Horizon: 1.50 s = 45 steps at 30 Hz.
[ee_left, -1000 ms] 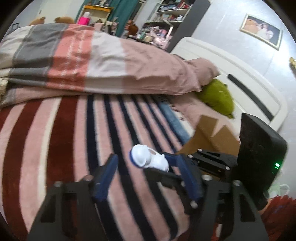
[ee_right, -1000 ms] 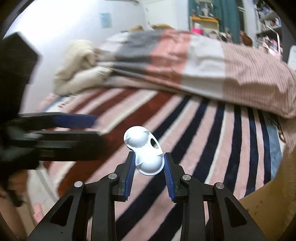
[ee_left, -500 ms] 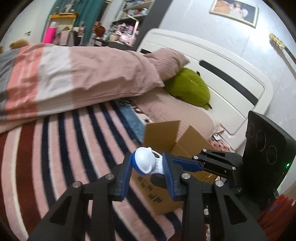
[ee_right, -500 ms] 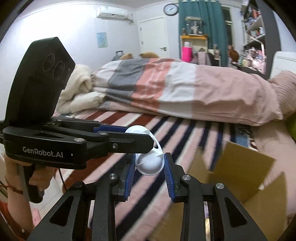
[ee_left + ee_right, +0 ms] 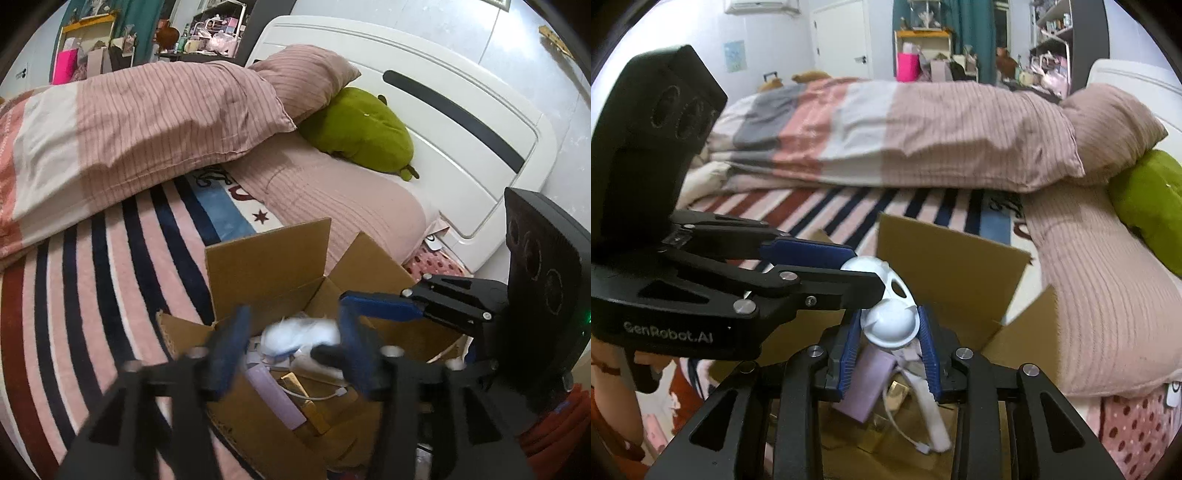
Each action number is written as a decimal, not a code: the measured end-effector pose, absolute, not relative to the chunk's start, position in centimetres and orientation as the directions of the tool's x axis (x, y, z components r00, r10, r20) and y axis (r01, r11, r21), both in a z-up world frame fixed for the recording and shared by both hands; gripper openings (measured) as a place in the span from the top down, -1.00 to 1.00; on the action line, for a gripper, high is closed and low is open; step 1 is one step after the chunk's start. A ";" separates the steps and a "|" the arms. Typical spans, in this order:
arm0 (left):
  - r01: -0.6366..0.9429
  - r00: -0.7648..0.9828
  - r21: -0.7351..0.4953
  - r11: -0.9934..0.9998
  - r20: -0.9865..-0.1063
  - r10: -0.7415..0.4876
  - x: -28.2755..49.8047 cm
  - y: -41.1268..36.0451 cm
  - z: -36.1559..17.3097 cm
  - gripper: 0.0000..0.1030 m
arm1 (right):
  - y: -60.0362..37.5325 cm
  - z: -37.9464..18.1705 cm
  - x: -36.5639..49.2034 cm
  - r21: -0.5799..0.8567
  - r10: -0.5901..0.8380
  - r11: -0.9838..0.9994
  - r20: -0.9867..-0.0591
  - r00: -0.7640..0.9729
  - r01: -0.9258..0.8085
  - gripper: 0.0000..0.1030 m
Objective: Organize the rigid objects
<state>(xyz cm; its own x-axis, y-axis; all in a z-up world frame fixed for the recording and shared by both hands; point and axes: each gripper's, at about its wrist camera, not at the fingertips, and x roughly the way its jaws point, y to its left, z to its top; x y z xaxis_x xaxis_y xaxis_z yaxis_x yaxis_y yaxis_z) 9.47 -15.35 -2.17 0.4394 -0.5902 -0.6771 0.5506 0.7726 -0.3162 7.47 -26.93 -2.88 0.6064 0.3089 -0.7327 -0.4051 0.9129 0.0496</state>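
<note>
A white plastic toy with two domes hangs over an open cardboard box. My right gripper has its blue pads against both sides of the lower dome, and its jaws are opening. My left gripper reaches in from the left in the right wrist view. Its jaws are opening and stand wider than the toy, which is blurred between them, clear of both pads. One of the right gripper's fingers comes in from the right in the left wrist view.
The box stands on a striped blanket at the bed's edge, flaps up. Inside lie a lilac bar, a white cable and small gold items. A pink pillow, a green plush and the headboard are beyond.
Both grippers carried the toy from above the striped blanket to above the box. The left gripper shut on the toy half a second ago and has since spread its jaws off it.
</note>
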 end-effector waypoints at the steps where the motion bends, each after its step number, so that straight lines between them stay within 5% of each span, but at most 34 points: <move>1: 0.549 0.450 -0.309 0.777 -0.674 -0.586 9.3 -15.2 -2.0 -0.31 | -27.0 -3.0 7.4 0.050 0.307 0.914 -0.737 0.603 -0.404 0.12; 7: 0.497 0.535 -0.247 0.832 -0.667 -0.518 7.9 -13.6 -0.9 -0.71 | -26.7 -2.7 6.5 0.054 0.323 0.907 -0.725 0.608 -0.418 -0.03; 10: 0.442 0.602 -0.217 0.870 -0.648 -0.467 6.5 -11.7 0.0 -0.85 | -26.3 -2.0 5.9 0.062 0.348 0.899 -0.699 0.624 -0.433 -0.26; 17: 0.238 0.752 -0.145 0.960 -0.598 -0.277 3.0 -6.1 1.6 -0.90 | -25.4 -0.5 4.5 0.116 0.452 0.864 -0.608 0.652 -0.491 -0.69; 25: 0.086 0.805 -0.123 0.989 -0.576 -0.141 0.7 -1.8 1.9 -0.90 | -24.0 0.8 3.0 0.110 0.525 0.823 -0.523 0.672 -0.557 -0.71; 45: 0.050 0.817 -0.092 0.995 -0.570 -0.093 0.0 -1.2 2.0 -0.90 | -24.1 1.3 2.6 0.134 0.525 0.831 -0.506 0.684 -0.539 -0.71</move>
<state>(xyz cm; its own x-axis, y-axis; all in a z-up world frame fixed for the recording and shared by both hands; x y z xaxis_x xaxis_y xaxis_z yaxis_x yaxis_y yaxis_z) -0.01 -1.21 2.01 0.8165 -0.0935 -0.5697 0.0498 0.9945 -0.0917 2.60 -24.12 1.31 0.6837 0.5255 -0.5063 -0.5395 0.8312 0.1342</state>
